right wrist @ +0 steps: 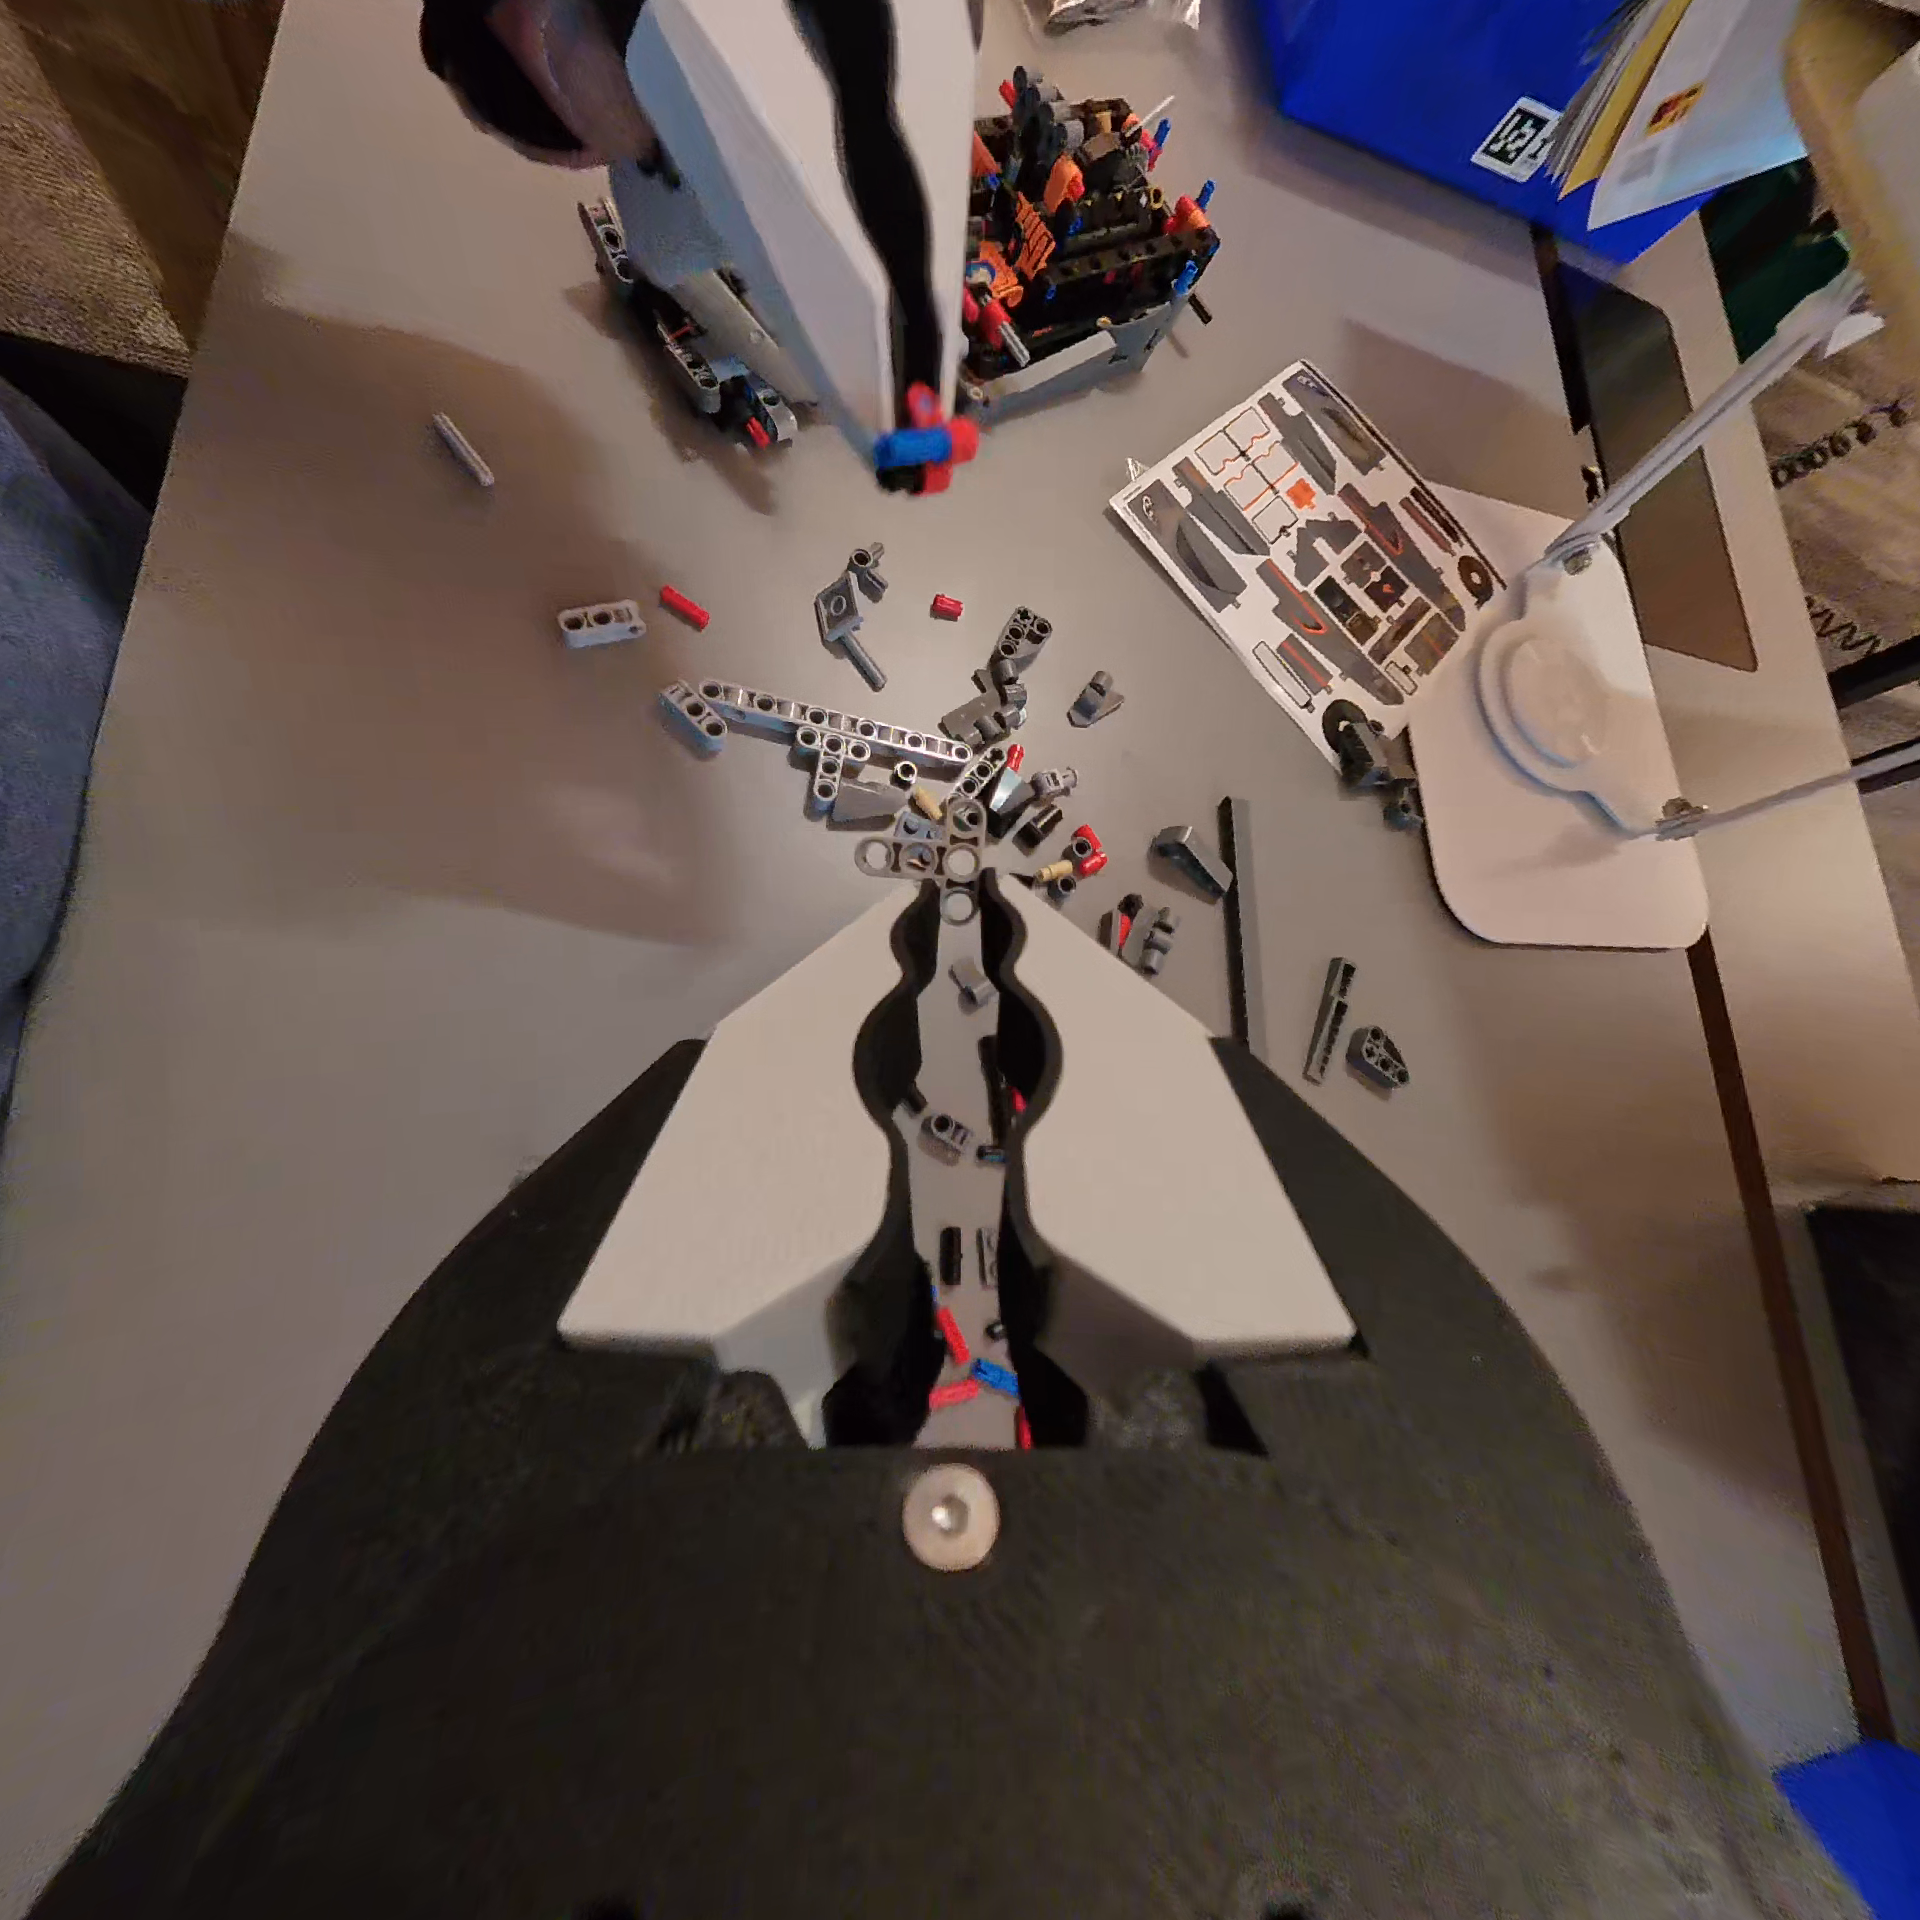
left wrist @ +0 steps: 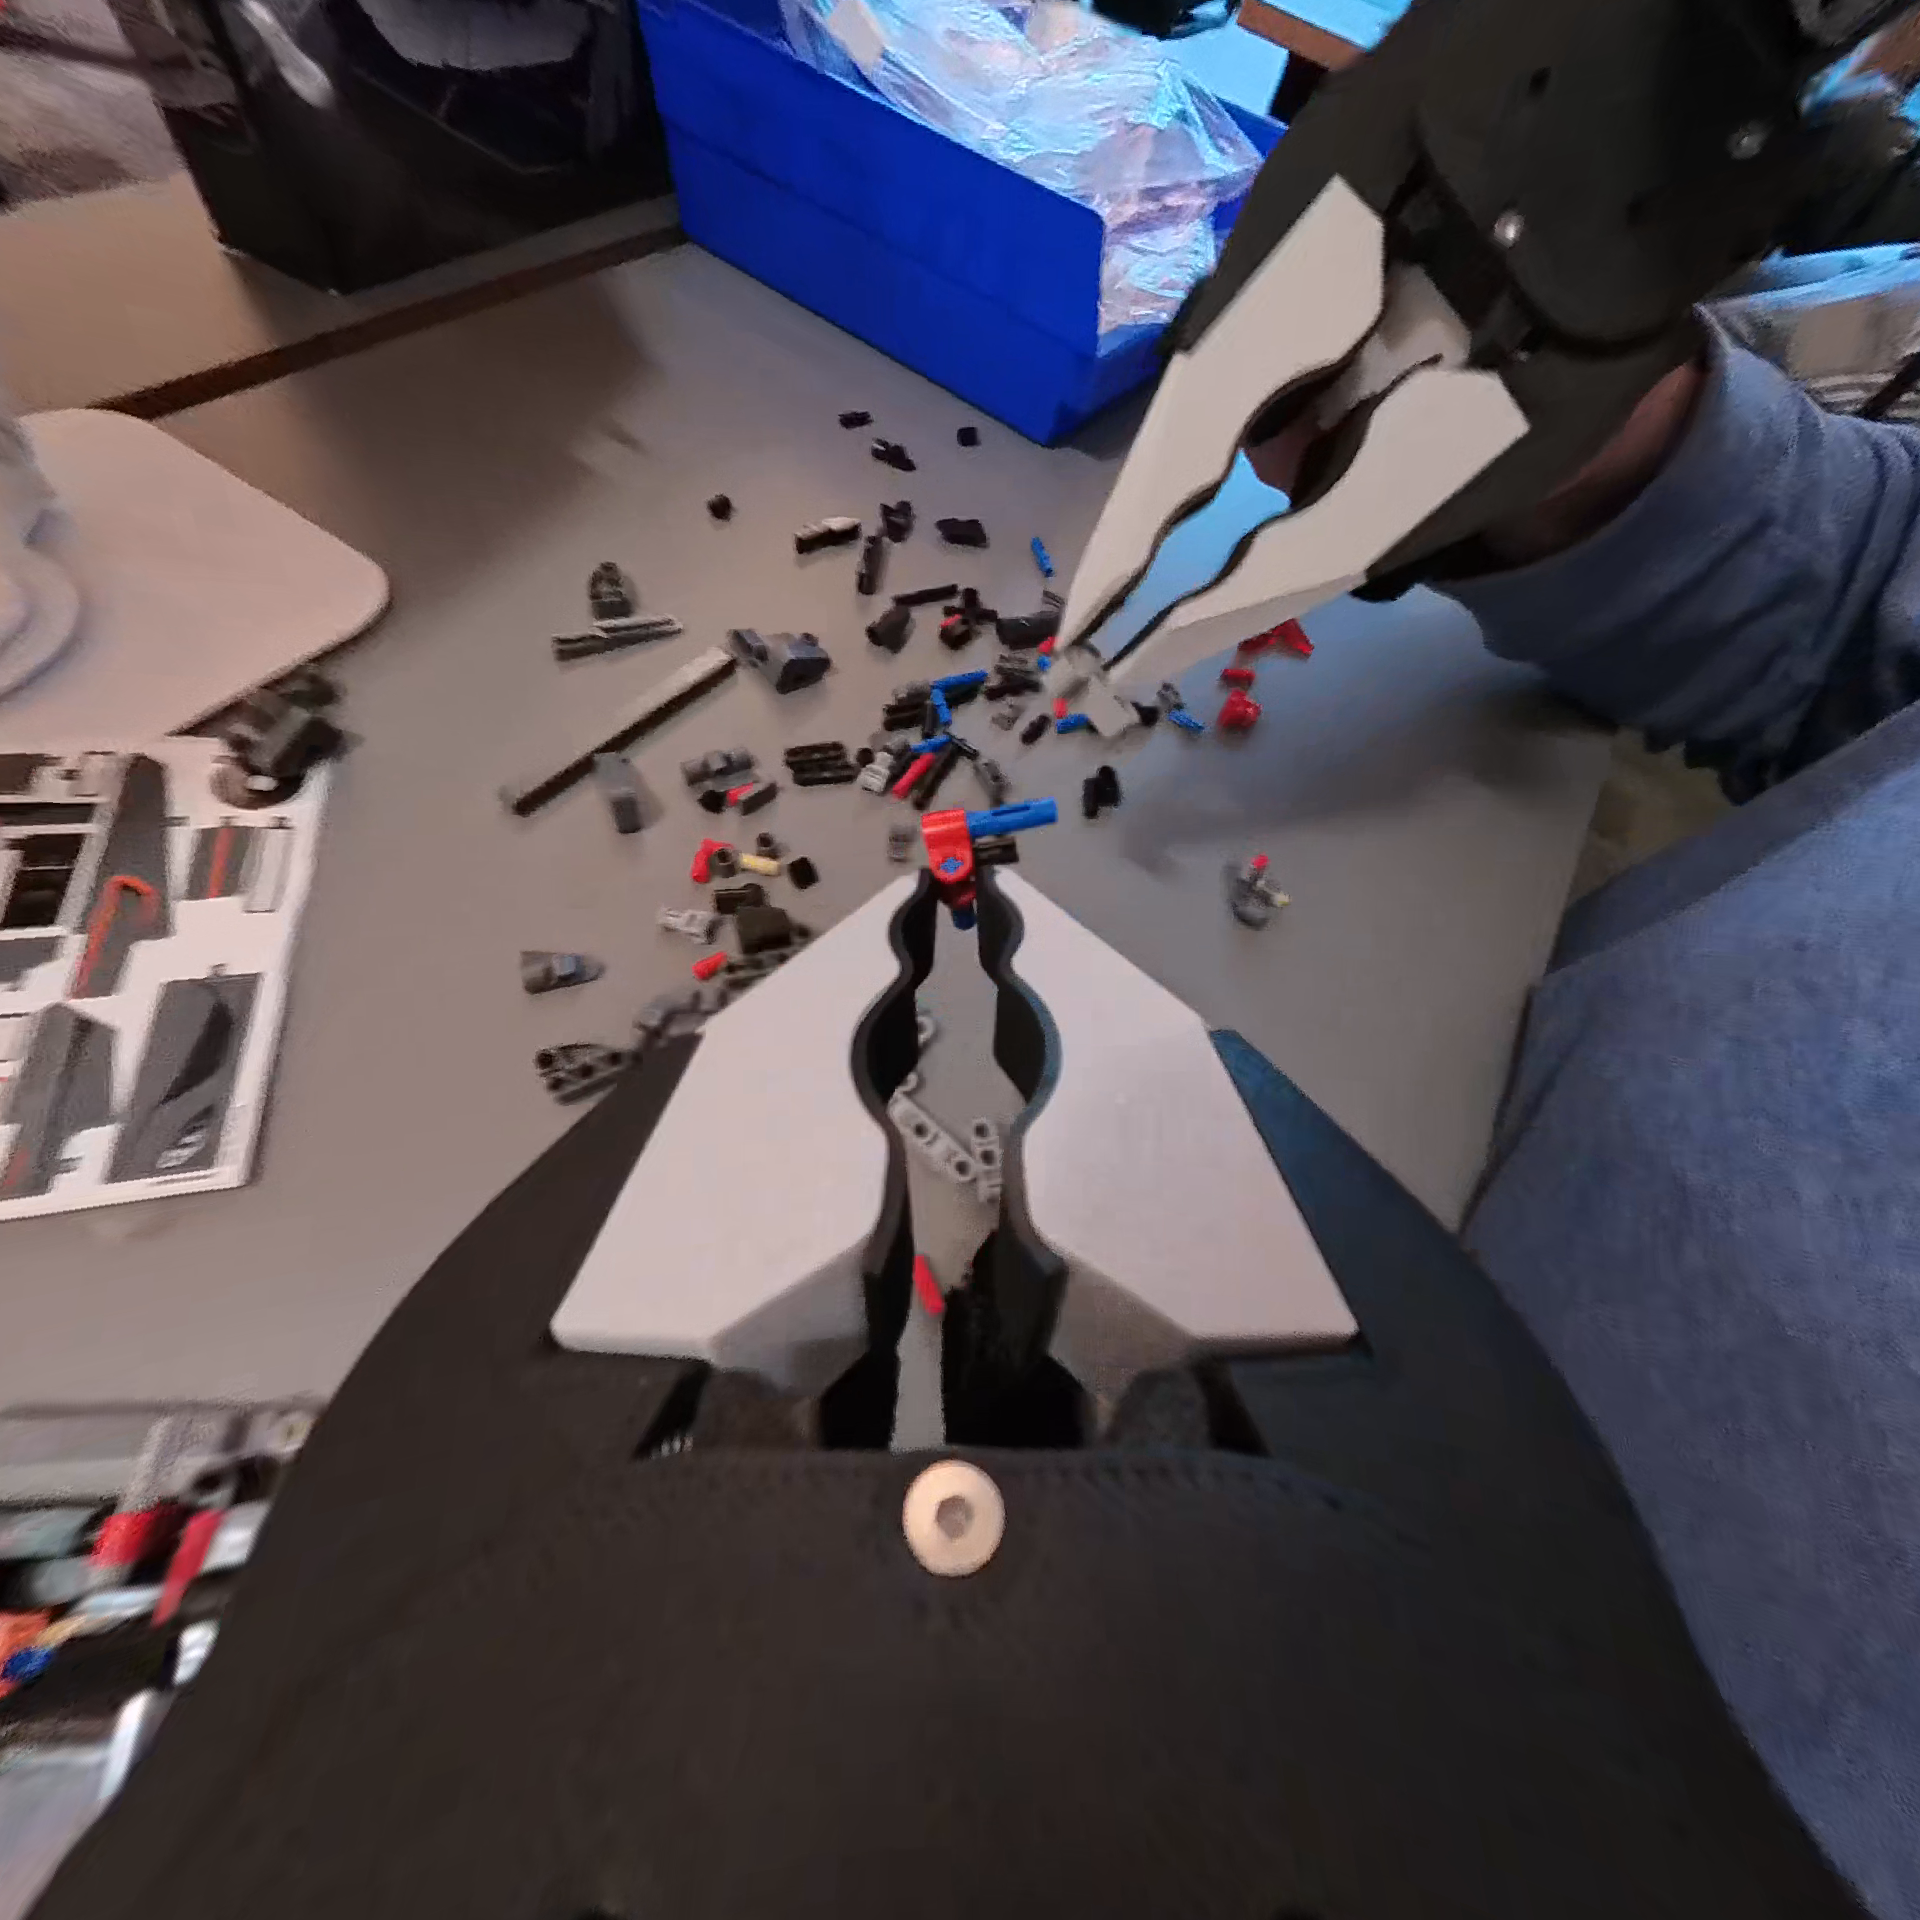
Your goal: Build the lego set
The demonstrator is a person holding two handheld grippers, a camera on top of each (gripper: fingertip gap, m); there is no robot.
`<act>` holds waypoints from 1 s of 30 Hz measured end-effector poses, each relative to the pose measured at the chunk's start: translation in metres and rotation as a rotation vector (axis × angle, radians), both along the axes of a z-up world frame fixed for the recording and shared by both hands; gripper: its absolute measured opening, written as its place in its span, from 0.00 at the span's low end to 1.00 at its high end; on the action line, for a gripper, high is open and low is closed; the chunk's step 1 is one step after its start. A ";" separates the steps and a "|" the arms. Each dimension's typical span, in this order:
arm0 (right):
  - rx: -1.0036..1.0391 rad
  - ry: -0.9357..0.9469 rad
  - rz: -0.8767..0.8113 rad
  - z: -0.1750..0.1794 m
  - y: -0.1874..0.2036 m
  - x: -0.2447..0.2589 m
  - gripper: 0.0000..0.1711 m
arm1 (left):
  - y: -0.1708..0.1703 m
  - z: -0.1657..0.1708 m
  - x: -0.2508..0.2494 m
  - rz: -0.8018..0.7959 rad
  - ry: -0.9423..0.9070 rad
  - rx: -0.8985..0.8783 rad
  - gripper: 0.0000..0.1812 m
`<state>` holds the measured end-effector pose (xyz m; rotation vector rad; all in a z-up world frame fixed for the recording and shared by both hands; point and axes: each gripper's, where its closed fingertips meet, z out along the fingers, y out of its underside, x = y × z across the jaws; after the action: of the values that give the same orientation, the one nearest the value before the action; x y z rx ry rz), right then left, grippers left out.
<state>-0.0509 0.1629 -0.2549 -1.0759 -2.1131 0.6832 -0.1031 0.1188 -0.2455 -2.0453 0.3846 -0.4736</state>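
While the left gripper [left wrist: 954, 883] pinches a light, rigid red-and-blue connector assembly [left wrist: 971, 836] by its stem, the right gripper [right wrist: 956, 894] clamps a stiff grey T-shaped liftarm [right wrist: 935, 852].

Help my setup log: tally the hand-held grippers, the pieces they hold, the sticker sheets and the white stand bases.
Hand-held grippers: 2 (left hand-held gripper, right hand-held gripper)
Held pieces: 2 (red-and-blue piece, grey piece)
sticker sheet: 1
white stand base: 1
Total: 6
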 end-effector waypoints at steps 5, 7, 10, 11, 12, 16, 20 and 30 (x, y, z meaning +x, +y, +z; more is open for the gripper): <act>-0.005 0.026 -0.002 0.001 0.005 0.013 0.02 | -0.002 -0.028 0.036 -0.065 0.001 -0.089 0.03; -0.008 0.047 0.015 0.001 0.003 0.018 0.03 | 0.001 -0.035 0.046 -0.075 -0.011 -0.106 0.03; 0.023 0.088 0.053 0.003 -0.001 0.024 0.03 | 0.007 -0.037 0.055 -0.077 -0.038 -0.112 0.03; 0.039 0.106 0.065 0.004 -0.003 0.025 0.03 | 0.009 -0.036 0.057 -0.078 -0.049 -0.113 0.03; 0.052 0.125 0.077 0.007 -0.005 0.026 0.03 | 0.011 -0.036 0.058 -0.079 -0.055 -0.112 0.03; 0.107 0.184 0.144 0.013 -0.017 0.030 0.03 | 0.016 -0.034 0.063 -0.086 -0.097 -0.119 0.03; 0.172 0.208 0.195 0.011 -0.026 0.031 0.03 | 0.019 -0.032 0.066 -0.096 -0.150 -0.133 0.03; 0.409 0.244 0.224 0.000 -0.025 0.030 0.03 | 0.022 -0.023 0.071 -0.124 -0.278 -0.162 0.03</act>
<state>-0.0212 0.1379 -0.2545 -0.5131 -2.0543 0.4294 -0.0319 0.1410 -0.2687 -2.0803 0.3138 -0.8781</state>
